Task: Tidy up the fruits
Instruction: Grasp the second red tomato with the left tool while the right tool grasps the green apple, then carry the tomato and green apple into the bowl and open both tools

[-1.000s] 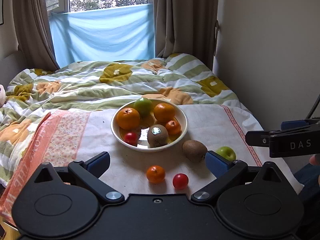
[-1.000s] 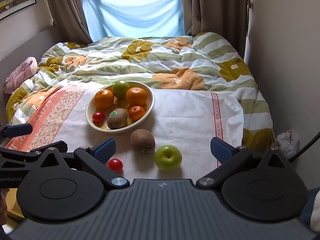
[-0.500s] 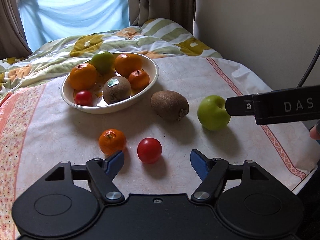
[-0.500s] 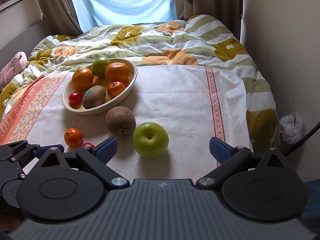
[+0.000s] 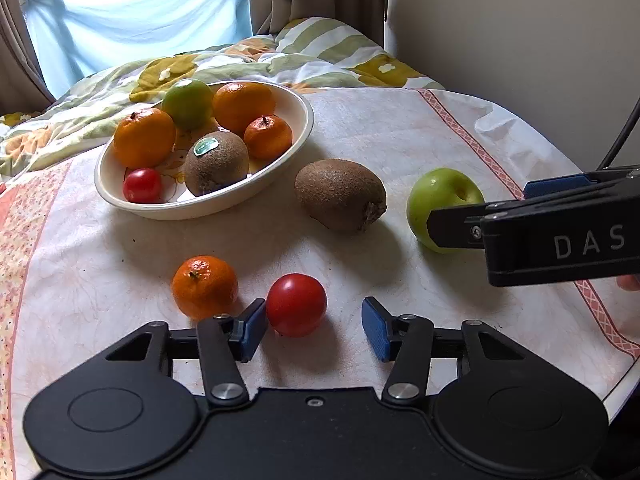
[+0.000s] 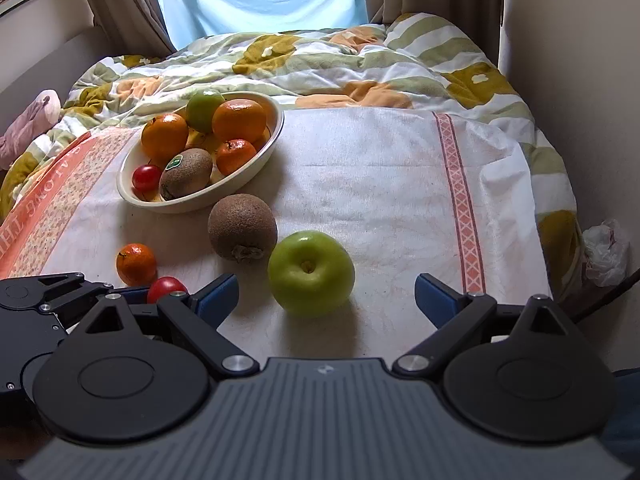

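1. On the white cloth [image 6: 380, 184] spread over the bed, four loose fruits are seen: a small mandarin [image 5: 205, 287], a red tomato [image 5: 296, 304], a kiwi [image 5: 340, 195] and a green apple [image 6: 311, 273].
2. Behind them, a cream bowl [image 5: 280, 176] is set; two oranges, a small mandarin, a green fruit, a stickered kiwi and a tomato are held in it.
3. The left gripper [image 5: 314, 330] is held low over the cloth with its blue pads spread; the red tomato is framed between them, just beside the left pad, though contact cannot be confirmed.
4. The loose mandarin is found just outside that left pad, near the tomato.
5. The right gripper [image 6: 326, 294] is held with its pads spread wide; the green apple is placed between them, nearer the left pad and untouched.
6. The loose kiwi is seen between bowl and apple, close to both.
7. A patterned quilt [image 6: 320, 64] is visible beyond the cloth.
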Action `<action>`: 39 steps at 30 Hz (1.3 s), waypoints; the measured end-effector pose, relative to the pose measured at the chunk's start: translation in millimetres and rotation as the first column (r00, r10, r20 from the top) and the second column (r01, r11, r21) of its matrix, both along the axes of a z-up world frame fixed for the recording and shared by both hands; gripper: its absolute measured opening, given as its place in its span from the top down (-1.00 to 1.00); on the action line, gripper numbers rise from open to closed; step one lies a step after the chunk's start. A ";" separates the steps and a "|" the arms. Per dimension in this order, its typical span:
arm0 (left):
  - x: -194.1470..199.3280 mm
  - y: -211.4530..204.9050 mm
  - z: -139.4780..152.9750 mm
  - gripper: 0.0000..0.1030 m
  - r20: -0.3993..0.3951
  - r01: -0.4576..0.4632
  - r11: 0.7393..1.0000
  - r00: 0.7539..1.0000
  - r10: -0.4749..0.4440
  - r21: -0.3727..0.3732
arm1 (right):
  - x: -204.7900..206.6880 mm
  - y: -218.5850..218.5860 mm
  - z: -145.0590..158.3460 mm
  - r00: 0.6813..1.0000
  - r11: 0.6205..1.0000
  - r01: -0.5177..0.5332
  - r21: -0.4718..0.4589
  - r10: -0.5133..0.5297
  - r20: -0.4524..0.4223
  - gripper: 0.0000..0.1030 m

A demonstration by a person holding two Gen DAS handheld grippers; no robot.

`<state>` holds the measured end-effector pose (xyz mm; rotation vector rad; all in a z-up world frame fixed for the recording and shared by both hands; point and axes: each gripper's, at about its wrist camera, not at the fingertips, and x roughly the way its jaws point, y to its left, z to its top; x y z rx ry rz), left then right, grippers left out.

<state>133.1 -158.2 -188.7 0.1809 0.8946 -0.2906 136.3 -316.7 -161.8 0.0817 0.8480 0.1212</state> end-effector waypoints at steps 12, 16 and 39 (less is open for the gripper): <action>6.3 0.3 2.9 0.32 -0.005 0.008 1.000 1.000 -0.008 0.003 | 4.9 -1.5 -4.9 1.000 1.000 0.003 0.005 -0.003 -0.017 -0.91; 0.9 1.5 3.3 0.32 -0.011 0.007 1.000 1.000 -0.007 -0.001 | 9.4 1.3 -9.5 1.000 1.000 -0.002 0.005 0.002 -0.022 -0.77; -25.3 22.0 31.6 0.32 0.016 -0.066 0.997 0.998 0.067 -0.035 | 18.7 10.4 -10.7 0.998 1.000 -0.011 0.006 0.012 -0.054 -0.34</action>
